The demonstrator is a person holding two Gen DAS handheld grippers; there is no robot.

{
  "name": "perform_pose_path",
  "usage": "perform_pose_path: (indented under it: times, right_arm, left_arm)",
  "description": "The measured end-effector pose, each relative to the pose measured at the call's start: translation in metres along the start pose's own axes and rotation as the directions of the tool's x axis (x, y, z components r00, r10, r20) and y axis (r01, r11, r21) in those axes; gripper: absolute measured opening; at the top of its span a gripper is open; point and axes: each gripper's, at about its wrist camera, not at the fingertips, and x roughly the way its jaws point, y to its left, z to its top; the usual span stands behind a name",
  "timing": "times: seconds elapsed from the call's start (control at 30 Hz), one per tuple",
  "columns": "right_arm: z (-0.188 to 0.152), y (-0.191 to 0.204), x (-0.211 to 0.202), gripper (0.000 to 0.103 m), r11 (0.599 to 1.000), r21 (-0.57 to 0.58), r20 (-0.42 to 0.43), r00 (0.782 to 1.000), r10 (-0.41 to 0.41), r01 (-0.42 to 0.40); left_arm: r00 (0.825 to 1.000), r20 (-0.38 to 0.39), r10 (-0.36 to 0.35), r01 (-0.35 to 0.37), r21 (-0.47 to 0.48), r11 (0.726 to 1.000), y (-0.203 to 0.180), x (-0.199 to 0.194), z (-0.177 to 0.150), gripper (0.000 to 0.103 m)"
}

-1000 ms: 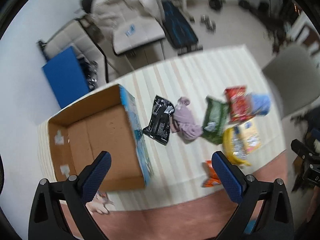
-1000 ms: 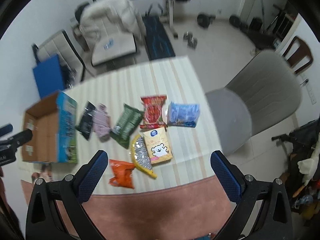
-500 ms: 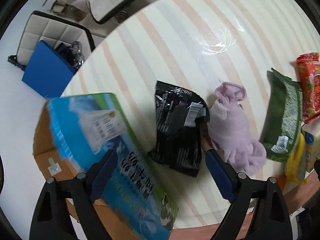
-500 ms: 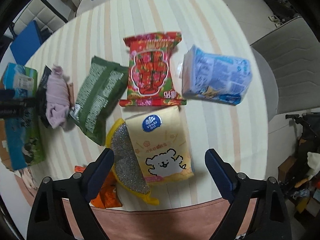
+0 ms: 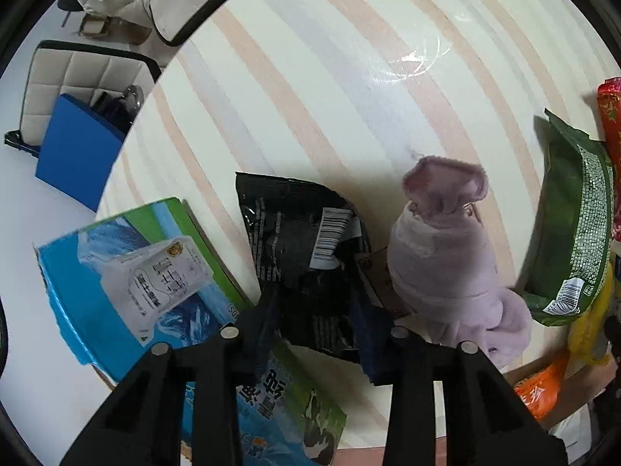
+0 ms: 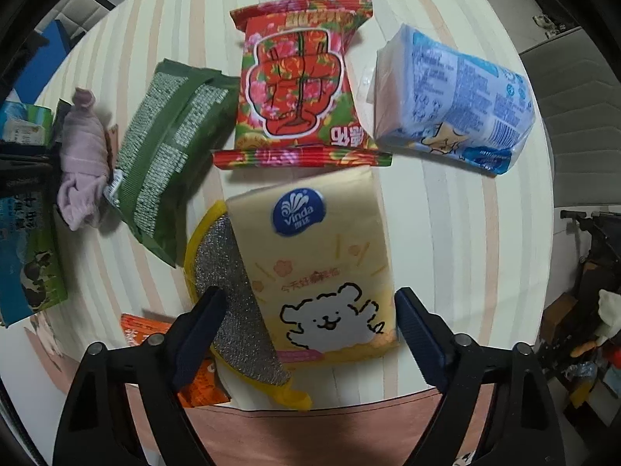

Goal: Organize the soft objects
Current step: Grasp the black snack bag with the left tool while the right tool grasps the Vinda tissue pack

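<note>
My left gripper (image 5: 318, 326) points down at a black snack packet (image 5: 302, 256). Its jaws are closing and the blue pads pinch the packet's near end. A rolled purple cloth (image 5: 442, 264) lies just right of it, then a green packet (image 5: 570, 233). My right gripper (image 6: 310, 310) hangs over a yellow tissue pack (image 6: 322, 272), jaws closing but still wide. The pack lies between the fingers, and the left finger is over a silver scouring pad (image 6: 229, 272). Beyond lie a red packet (image 6: 302, 85) and a blue tissue pack (image 6: 454, 105).
A cardboard box with blue print (image 5: 136, 279) stands left of the black packet. An orange packet (image 6: 194, 380) lies at the striped table's (image 5: 310, 77) near edge. A blue panel (image 5: 77, 147) leans on a chair to the left, and a grey chair (image 6: 574, 124) is on the right.
Both grippers have dropped close to the table. The left jaws went from wide open to narrow around the black packet. The right jaws narrowed a little over the yellow tissue pack.
</note>
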Motion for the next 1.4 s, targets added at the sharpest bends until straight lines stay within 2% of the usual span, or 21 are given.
perform_pose_path:
  times: [0.03, 0.07, 0.17, 0.2, 0.23, 0.5, 0.57, 0.63, 0.77, 0.87, 0.97, 1.03, 1.1, 1.2, 1.33, 1.4]
  right_arm:
    - [-0.001, 0.000, 0.001, 0.083, 1.000, 0.011, 0.001, 1.000, -0.002, 0.002]
    - [0.000, -0.002, 0.001, 0.069, 1.000, 0.024, 0.003, 1.000, -0.008, 0.008]
    - [0.000, -0.011, 0.009, 0.069, 0.998, 0.056, -0.010, 0.999, 0.041, -0.040]
    - [-0.001, -0.014, 0.010, 0.068, 0.997, 0.063, -0.002, 0.999, 0.050, -0.050]
    - [-0.002, -0.016, 0.012, 0.068, 0.997, 0.066, 0.002, 0.999, 0.050, -0.050]
    - [-0.022, -0.023, -0.007, 0.066, 0.993, 0.086, 0.054, 0.996, 0.076, -0.080]
    - [-0.023, -0.034, -0.022, 0.066, 0.994, 0.074, 0.070, 0.995, 0.076, -0.081]
    - [-0.025, -0.035, -0.026, 0.066, 0.995, 0.061, 0.075, 0.994, 0.077, -0.081]
    - [-0.023, -0.032, -0.026, 0.066, 0.997, 0.046, 0.073, 0.996, 0.060, -0.064]
    - [-0.025, -0.033, -0.027, 0.066, 0.998, 0.031, 0.073, 0.996, 0.050, -0.053]
    - [-0.021, -0.021, -0.019, 0.066, 0.999, 0.015, 0.079, 0.996, 0.031, -0.033]
    - [-0.017, -0.022, -0.013, 0.066, 1.000, 0.010, 0.081, 0.996, 0.028, -0.029]
    - [-0.014, -0.027, -0.008, 0.066, 1.000, 0.009, 0.081, 0.996, 0.029, -0.030]
    - [-0.011, -0.033, -0.002, 0.066, 0.999, 0.002, 0.075, 0.997, 0.034, -0.035]
    - [-0.009, -0.034, -0.005, 0.066, 0.999, 0.000, 0.067, 0.996, 0.051, -0.052]
    - [-0.007, -0.032, -0.022, 0.066, 0.998, -0.002, 0.067, 0.996, 0.055, -0.055]
  left_arm:
    - [1.000, 0.003, 0.003, -0.003, 0.000, 1.000, -0.001, -0.001, -0.001, 0.030]
    - [1.000, 0.005, 0.004, -0.004, -0.003, 1.000, -0.002, -0.003, -0.002, 0.029]
    - [1.000, 0.014, 0.002, -0.002, -0.021, 1.000, -0.004, -0.012, -0.006, 0.026]
    - [1.000, 0.021, 0.000, 0.000, -0.029, 1.000, -0.006, -0.018, -0.008, 0.016]
    - [1.000, 0.029, -0.004, 0.005, -0.040, 0.999, -0.005, -0.023, -0.012, 0.011]
    - [0.991, 0.106, -0.075, 0.087, -0.111, 0.990, 0.009, -0.065, -0.038, 0.008]
    - [0.990, 0.093, -0.103, 0.112, -0.095, 0.989, 0.003, -0.069, -0.043, 0.010]
    - [0.988, 0.049, -0.148, 0.151, -0.077, 0.986, -0.003, -0.060, -0.042, 0.014]
    - [0.998, 0.014, -0.062, 0.063, -0.102, 0.993, 0.012, -0.035, -0.015, 0.025]
    - [0.998, -0.025, -0.061, 0.058, -0.111, 0.992, 0.013, -0.019, 0.001, 0.031]
    - [0.998, -0.057, -0.038, 0.033, -0.081, 0.996, 0.007, -0.008, 0.011, 0.037]
    - [0.998, -0.069, 0.000, -0.003, -0.043, 0.999, 0.001, -0.002, 0.016, 0.055]
    - [0.997, -0.078, 0.029, -0.030, -0.012, 0.999, -0.004, 0.003, 0.018, 0.058]
    - [0.997, -0.072, 0.033, -0.034, -0.005, 0.999, -0.006, 0.000, 0.017, 0.056]
    - [0.998, -0.060, -0.020, 0.018, -0.036, 0.999, 0.008, 0.002, 0.019, 0.039]
    - [0.999, -0.047, -0.023, 0.021, -0.041, 0.999, 0.013, 0.004, 0.016, 0.036]
